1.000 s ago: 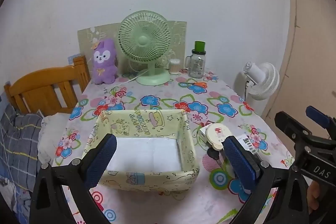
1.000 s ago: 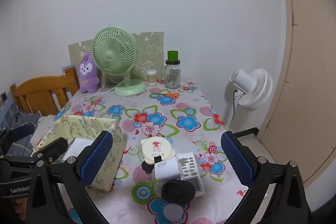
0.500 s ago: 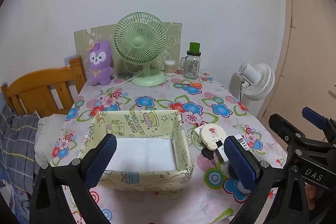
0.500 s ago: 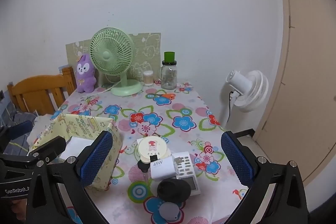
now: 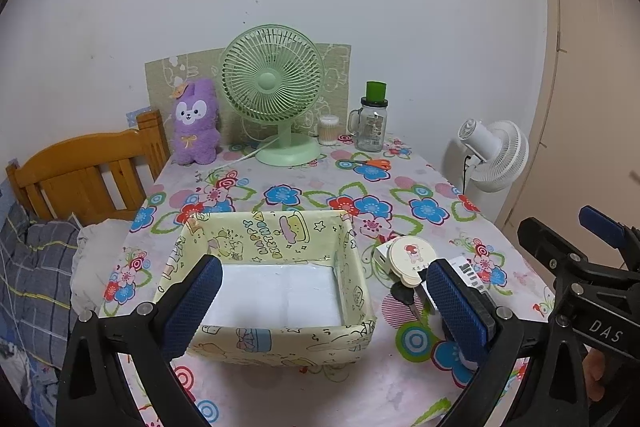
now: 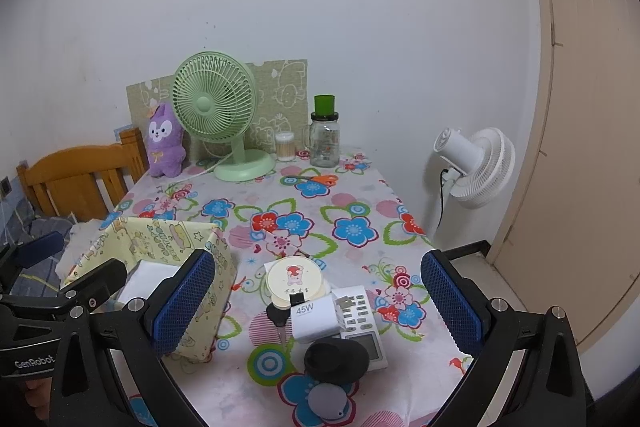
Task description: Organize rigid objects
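Observation:
A pale yellow cartoon-print box (image 5: 276, 239) (image 6: 168, 235) with a white bottom sits on the flowered tablecloth. My left gripper (image 5: 324, 303) hangs open above its near side, nothing between the fingers. Right of the box lies a pile: a round cream disc with a red picture (image 6: 295, 278) (image 5: 412, 255), a white 45W charger (image 6: 310, 317), a white remote (image 6: 362, 323), a black round case (image 6: 336, 357), a grey disc (image 6: 326, 401) and a black key (image 5: 402, 295). My right gripper (image 6: 316, 311) is open, hovering over the pile.
At the back stand a green desk fan (image 5: 276, 91), a purple plush rabbit (image 5: 196, 131), a cotton-swab tub (image 5: 329, 131), a green-lidded jar (image 5: 372, 125) and orange scissors (image 5: 370, 163). A wooden chair (image 5: 80, 179) is left, a white floor fan (image 5: 494, 155) right.
Both grippers have drawn back and up a little, so the table looks farther away. Nothing on the table has moved.

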`<action>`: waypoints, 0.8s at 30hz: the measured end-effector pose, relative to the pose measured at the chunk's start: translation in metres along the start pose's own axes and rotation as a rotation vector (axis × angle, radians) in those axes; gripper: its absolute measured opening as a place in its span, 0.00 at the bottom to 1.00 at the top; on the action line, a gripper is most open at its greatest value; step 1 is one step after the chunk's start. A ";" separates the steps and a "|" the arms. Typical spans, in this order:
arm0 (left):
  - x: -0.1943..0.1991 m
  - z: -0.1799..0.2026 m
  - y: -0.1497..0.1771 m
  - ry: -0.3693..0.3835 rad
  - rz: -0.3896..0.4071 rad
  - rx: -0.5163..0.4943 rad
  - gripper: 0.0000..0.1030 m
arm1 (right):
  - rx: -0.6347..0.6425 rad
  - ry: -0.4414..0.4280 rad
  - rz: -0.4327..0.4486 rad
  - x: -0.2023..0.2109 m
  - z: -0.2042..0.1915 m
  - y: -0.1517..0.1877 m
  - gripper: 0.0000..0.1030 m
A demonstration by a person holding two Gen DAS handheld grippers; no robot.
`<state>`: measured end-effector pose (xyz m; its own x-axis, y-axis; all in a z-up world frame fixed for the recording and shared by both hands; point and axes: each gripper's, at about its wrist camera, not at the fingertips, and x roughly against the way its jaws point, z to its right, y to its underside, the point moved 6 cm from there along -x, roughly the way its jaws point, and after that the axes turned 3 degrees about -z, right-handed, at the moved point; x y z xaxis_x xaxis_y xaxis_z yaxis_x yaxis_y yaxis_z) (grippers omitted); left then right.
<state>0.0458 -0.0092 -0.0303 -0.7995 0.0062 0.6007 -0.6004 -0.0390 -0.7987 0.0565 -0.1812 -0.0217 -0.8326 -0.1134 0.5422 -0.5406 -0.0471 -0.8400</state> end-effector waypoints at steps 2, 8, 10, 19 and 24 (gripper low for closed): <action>0.000 0.000 0.000 -0.001 -0.001 0.000 1.00 | 0.000 0.000 0.000 0.000 -0.001 0.000 1.00; -0.002 -0.001 0.000 -0.007 -0.001 -0.001 1.00 | -0.003 -0.007 -0.002 0.000 -0.004 0.001 1.00; -0.002 -0.001 -0.001 -0.008 0.000 0.000 1.00 | -0.005 -0.012 -0.005 -0.001 -0.004 0.000 1.00; -0.004 0.002 0.000 0.021 -0.013 -0.005 1.00 | -0.011 -0.011 -0.005 -0.001 0.000 -0.001 1.00; -0.004 0.003 0.000 0.018 -0.003 -0.013 1.00 | -0.015 -0.004 -0.013 -0.002 0.002 0.000 1.00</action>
<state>0.0488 -0.0123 -0.0327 -0.7980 0.0247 0.6022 -0.6026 -0.0259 -0.7976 0.0578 -0.1825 -0.0228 -0.8247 -0.1170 0.5533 -0.5535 -0.0335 -0.8322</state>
